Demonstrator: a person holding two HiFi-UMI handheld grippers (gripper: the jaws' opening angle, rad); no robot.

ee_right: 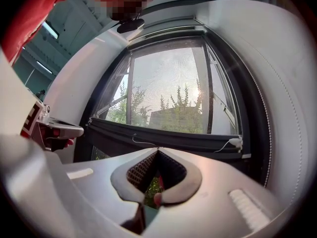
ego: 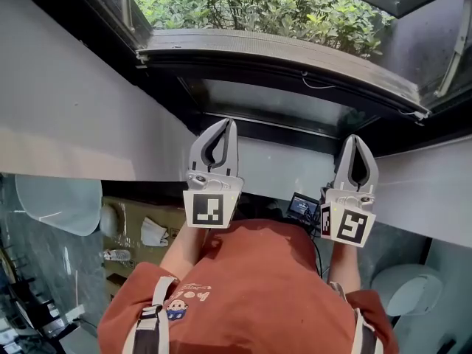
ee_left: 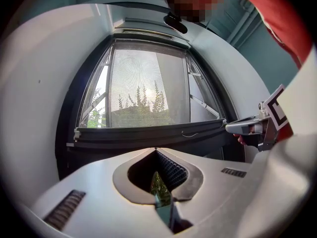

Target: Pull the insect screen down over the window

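Low in the middle of the head view, the left tongs [ego: 229, 124] and the right tongs [ego: 353, 139] point side by side toward the window [ee_right: 247, 108], well apart from each other. Each pair is pressed fully together with nothing between its tips. Neither touches anything.

Just beyond them, across the upper half of the frame, runs the long black bottom bar [ego: 280, 57] of the dark mesh insect screen [ee_left: 148, 83]. The mesh hangs above that bar in both gripper views and covers most of the glass. A strip of window below the bar looks uncovered, so the pull seems to be unfinished.

The mesh is probably very light, limp and easy to tear or crease, so it is no place for a grip. The bar looks stiff and slim and is the better place to take hold. One pair of tongs toward each end would keep it level, and a roller spring may tug it back (a guess). The thin pale cords [ee_right: 140, 142] on the bar look too fine to pinch reliably.

Count: two tongs, one screen, one bar, two cords, one window.
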